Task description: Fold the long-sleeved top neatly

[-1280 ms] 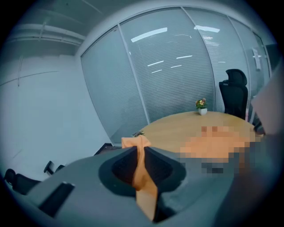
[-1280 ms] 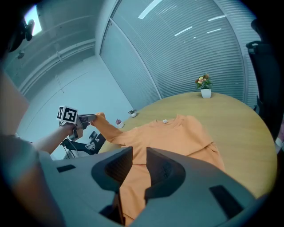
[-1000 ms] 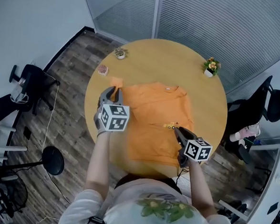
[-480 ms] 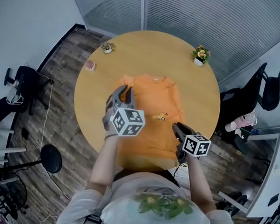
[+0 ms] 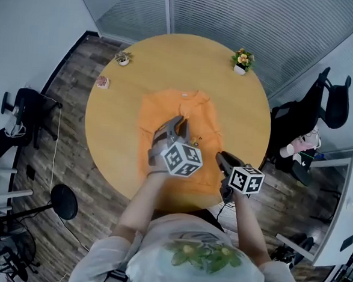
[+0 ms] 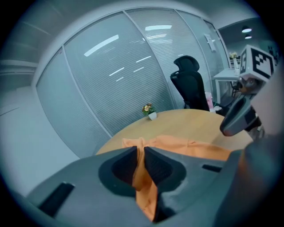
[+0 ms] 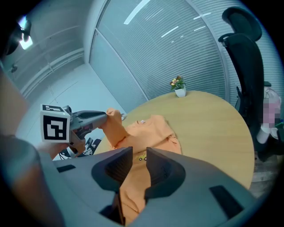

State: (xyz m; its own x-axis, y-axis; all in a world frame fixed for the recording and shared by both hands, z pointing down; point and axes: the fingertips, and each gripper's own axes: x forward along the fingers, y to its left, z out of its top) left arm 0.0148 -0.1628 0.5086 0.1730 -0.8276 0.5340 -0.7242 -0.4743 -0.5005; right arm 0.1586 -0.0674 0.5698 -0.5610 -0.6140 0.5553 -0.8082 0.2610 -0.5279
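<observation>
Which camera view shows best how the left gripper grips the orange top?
The left gripper view: the left gripper has its jaws closed on a fold of the orange top. The right gripper view shows that fold lifted, from the side. In the head view the gripper itself covers the pinch.

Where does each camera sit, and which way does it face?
Head view: on the person's head, steeply down at table and orange top; arms, left hand-held gripper, right hand-held gripper show.
Left gripper view: along its jaws, shut on the top, toward the glass wall.
Right gripper view: likewise, jaws shut on the top.
Shared: all show the flower pot; each gripper view, the other hand-held gripper.
</observation>
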